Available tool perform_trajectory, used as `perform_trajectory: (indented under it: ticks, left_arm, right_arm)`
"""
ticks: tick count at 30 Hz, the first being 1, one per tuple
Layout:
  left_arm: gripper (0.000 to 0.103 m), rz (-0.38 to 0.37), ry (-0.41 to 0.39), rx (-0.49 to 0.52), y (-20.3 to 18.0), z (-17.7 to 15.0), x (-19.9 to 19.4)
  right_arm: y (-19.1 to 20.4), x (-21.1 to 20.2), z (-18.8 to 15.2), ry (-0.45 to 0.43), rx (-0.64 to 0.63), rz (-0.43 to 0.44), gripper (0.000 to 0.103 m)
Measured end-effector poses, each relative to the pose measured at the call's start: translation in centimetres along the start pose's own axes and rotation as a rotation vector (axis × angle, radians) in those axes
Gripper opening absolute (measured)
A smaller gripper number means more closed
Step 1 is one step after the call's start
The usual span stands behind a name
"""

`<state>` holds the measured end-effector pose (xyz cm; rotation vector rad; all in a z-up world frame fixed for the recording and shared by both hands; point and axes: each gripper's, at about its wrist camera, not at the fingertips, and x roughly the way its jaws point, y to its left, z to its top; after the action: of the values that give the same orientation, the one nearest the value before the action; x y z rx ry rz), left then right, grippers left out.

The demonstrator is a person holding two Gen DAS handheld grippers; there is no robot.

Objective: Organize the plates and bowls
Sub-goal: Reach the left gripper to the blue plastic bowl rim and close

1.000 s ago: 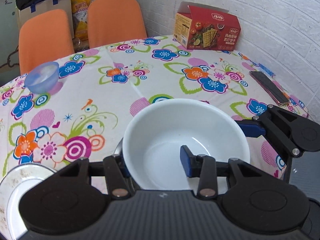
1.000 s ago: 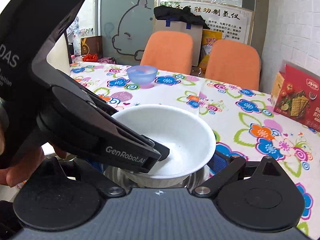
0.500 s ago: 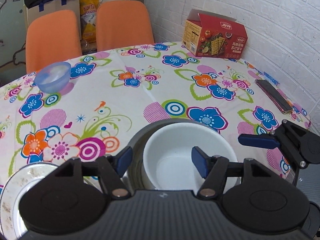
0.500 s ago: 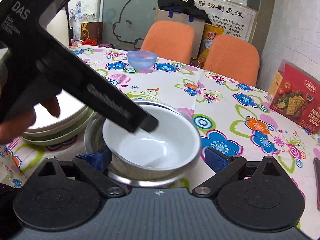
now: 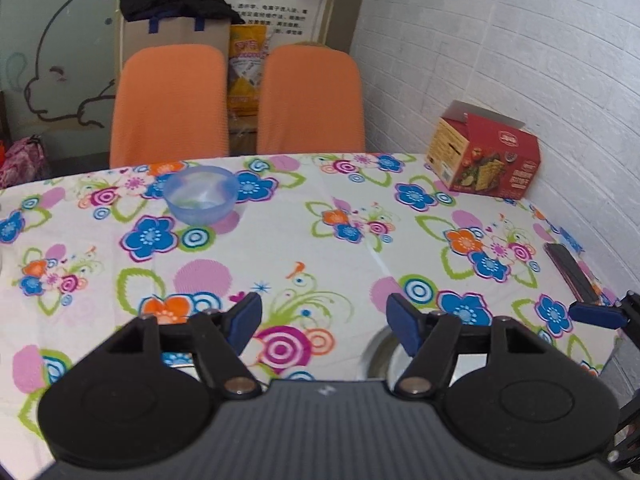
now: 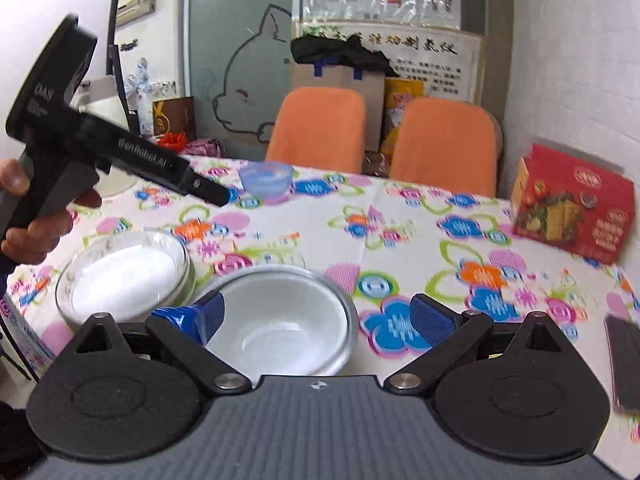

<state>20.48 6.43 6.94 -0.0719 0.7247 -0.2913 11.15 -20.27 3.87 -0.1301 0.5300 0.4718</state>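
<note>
A white bowl (image 6: 280, 332) sits nested inside a steel bowl (image 6: 349, 312) on the flowered tablecloth. My right gripper (image 6: 318, 316) hovers open just above and behind them, its left finger over their rim. In the left wrist view only the steel bowl's rim (image 5: 378, 350) shows, low beside my right finger. My left gripper (image 5: 324, 320) is open and holds nothing; in the right wrist view the left gripper (image 6: 218, 196) is raised above the table at the left. A small blue bowl (image 5: 200, 196) (image 6: 266, 178) stands at the far side. A stack of plates (image 6: 120, 276) lies left of the steel bowl.
A red cracker box (image 5: 484, 160) (image 6: 572, 204) stands by the brick wall at the right. A dark phone (image 5: 572, 272) (image 6: 624, 360) lies near the table's right edge. Two orange chairs (image 5: 240, 100) stand behind the table. A hand (image 6: 24, 216) grips the left gripper's handle.
My left gripper let go of the white bowl, leaving it in the steel bowl, then rose and swung left. The right gripper pulled back and up.
</note>
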Motion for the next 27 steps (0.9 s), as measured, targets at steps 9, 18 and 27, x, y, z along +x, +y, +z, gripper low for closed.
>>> perform_trajectory:
  ticks: [9,18,27]
  left_arm:
    - [0.069,0.133,0.028,-0.107,8.7,5.9,3.8]
    - [0.070,0.136,0.084,-0.155,13.4,11.5,13.4]
    - [0.070,0.151,0.173,-0.153,15.6,11.9,20.8]
  right_arm:
    - [0.5,10.9,9.2,0.034,-0.108,0.081,0.087]
    - [3.4,25.8,13.7,0.191,-0.217,0.159,0.087]
    - [3.9,34.9,11.9,0.292,-0.208,0.162,0.087]
